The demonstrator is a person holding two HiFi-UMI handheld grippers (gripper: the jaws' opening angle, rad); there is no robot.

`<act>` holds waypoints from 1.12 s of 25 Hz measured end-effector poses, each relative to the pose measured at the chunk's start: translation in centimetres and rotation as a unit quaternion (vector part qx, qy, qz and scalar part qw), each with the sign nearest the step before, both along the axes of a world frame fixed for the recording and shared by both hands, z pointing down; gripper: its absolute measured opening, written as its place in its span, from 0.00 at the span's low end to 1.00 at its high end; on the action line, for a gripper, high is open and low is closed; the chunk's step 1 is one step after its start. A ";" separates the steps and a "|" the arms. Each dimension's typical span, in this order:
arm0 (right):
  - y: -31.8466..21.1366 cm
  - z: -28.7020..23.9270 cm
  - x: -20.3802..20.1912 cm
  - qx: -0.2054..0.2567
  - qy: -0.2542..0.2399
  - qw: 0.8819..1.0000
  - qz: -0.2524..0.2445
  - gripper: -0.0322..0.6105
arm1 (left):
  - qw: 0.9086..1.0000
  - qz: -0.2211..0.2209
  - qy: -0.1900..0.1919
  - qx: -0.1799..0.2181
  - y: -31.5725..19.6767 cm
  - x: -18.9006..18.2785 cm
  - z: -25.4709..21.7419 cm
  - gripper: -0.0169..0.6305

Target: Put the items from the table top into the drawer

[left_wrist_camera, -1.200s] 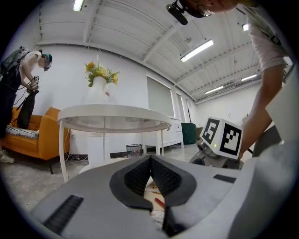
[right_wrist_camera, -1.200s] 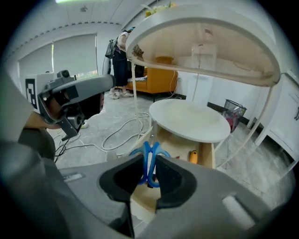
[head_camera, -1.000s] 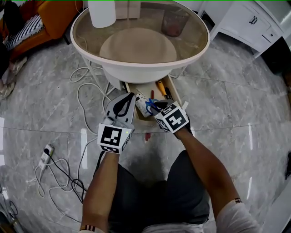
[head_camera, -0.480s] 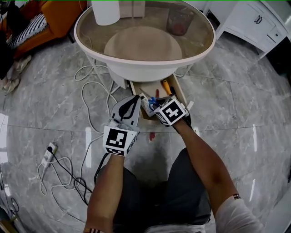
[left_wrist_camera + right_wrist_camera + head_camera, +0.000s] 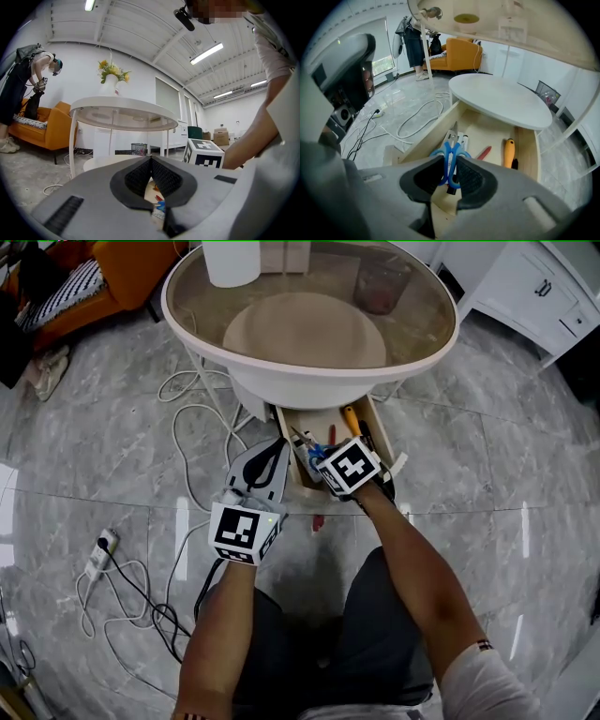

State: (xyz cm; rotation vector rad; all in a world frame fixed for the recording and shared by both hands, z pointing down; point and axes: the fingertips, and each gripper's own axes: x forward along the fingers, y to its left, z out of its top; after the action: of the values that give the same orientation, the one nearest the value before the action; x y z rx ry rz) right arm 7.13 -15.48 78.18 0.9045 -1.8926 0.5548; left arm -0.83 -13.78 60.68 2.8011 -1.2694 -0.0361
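At the top left of the head view, a white vase (image 5: pixel 232 261) on the round glass table (image 5: pixel 309 390) is cut off by the frame edge. Left of centre, the left gripper (image 5: pixel 273 448) has its tip just beside the left front corner of the open drawer (image 5: pixel 323 420). In its own view the pads meet at their tips with nothing between them, and they block most of the drawer. Just to the right, the right gripper (image 5: pixel 450 172) tilts down over the drawer, its fingertips hidden under its marker cube in the head view. Its own view shows the jaws clamped on the blue handles of the scissors (image 5: pixel 442 152), blades pointing into the drawer; whether they touch the floor is unclear. White pens (image 5: pixel 463 139) lie partly hidden behind them. Further right lie a slim red thing (image 5: pixel 484 153) and an orange-handled tool (image 5: pixel 508 152), its working end hard to make out
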 end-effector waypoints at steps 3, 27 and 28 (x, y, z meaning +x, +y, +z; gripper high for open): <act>0.0 0.9 0.0 -0.016 0.008 1.000 0.005 0.18 | 1.000 0.002 0.001 -0.002 0.0 -0.2 0.2 0.03; -0.3 -4.0 0.5 0.105 -0.059 0.993 -0.006 0.15 | 1.000 0.010 0.002 -0.013 0.4 -0.2 0.5 0.03; -0.4 -4.6 0.7 0.116 -0.065 0.991 0.002 0.13 | 1.000 0.010 0.002 -0.014 0.4 -0.2 0.5 0.03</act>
State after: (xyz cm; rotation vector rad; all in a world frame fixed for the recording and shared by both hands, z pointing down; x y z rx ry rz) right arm 7.83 -15.86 73.59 1.0418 -2.1046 0.4097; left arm -0.99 -13.37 61.14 2.7889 -1.2306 -0.0239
